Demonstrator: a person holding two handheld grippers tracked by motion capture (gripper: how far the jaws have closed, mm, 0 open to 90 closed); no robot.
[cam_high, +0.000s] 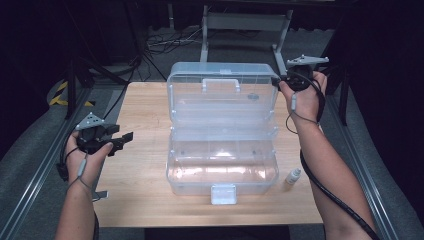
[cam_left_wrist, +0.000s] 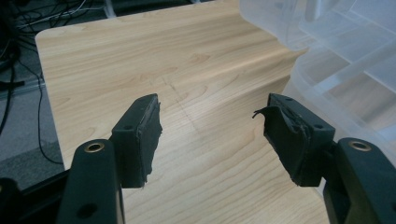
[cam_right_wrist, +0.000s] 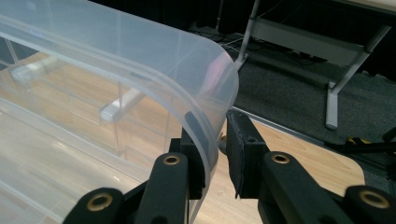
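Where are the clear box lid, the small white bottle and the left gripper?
clear box lid (cam_high: 222, 82), high view, on its white handle.
small white bottle (cam_high: 293, 176), high view, on its body, right of the box.
left gripper (cam_left_wrist: 212, 135), left gripper view, midway between its open fingertips.

Dim workroom, wooden table on grey floor.
Light wood-grain table (cam_high: 145, 115) at centre frame, corners rounded. Grey carpeted floor (cam_high: 30, 150) at left and right. Grey metal frame (cam_high: 245, 30) at upper centre, loose black cables (cam_high: 165, 42) beside it. Yellow-black hazard tape (cam_high: 62, 95) at mid left. Dark backdrop at upper corners.

Lab: dark curtains, floor cables (cam_high: 165, 42), metal frame (cam_high: 245, 22).
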